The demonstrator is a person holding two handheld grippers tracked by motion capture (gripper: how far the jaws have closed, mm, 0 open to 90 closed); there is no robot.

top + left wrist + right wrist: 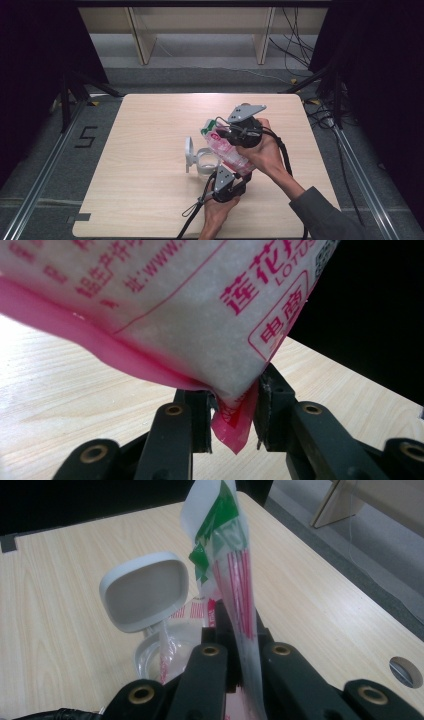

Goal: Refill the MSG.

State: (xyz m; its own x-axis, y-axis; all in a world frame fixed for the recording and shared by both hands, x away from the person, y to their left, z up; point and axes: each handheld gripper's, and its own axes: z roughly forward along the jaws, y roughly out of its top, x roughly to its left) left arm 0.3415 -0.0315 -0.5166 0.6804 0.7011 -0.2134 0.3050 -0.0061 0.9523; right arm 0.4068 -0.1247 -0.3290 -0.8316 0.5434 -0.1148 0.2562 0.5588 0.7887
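We hold the bag (231,152) between both grippers, above the table (150,200) and beside the open jar (204,161). The left gripper (234,416) is clamped on the bag's pink bottom corner, so the far end can be raised. The right gripper (240,645) is closed tight on the green-printed top, likely to steer the mouth. The jar lid (145,590) stands tilted back, leaving the opening free.

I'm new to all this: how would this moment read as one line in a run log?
left gripper: shut on bag bottom corner | right gripper: shut on bag top | bag: lifted, tilted over open container | lid: up
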